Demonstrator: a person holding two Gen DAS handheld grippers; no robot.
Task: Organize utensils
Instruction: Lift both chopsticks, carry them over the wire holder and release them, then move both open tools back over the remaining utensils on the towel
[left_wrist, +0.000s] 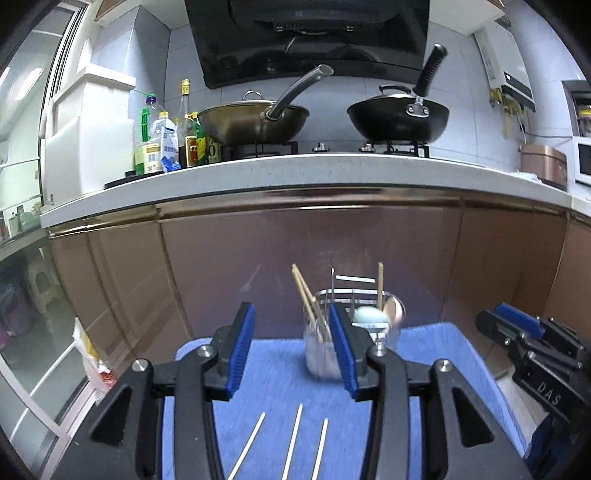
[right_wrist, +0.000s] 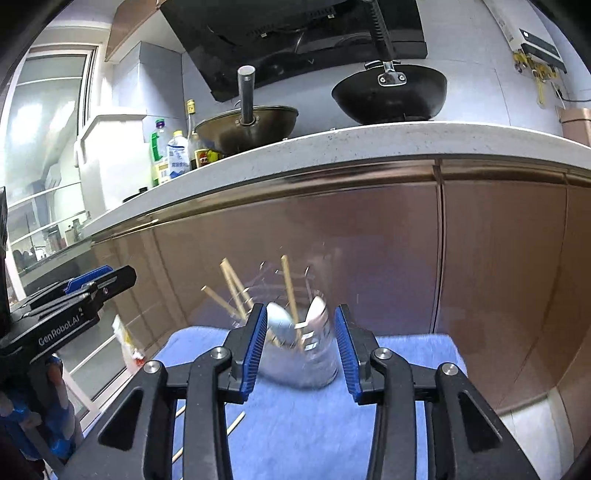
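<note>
The left gripper (left_wrist: 293, 349), lettered "GenRobot.AI", and right gripper (right_wrist: 301, 349), lettered "DAS", are both gaping empty; the clear glass utensil holder (right_wrist: 306, 354) is standing on the blue cloth (right_wrist: 314, 435), wooden chopsticks (left_wrist: 295, 439) lying nearby.

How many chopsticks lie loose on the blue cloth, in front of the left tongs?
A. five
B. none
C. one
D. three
D: the left wrist view shows three chopsticks lying side by side on the blue cloth, below the open left tongs.
</note>
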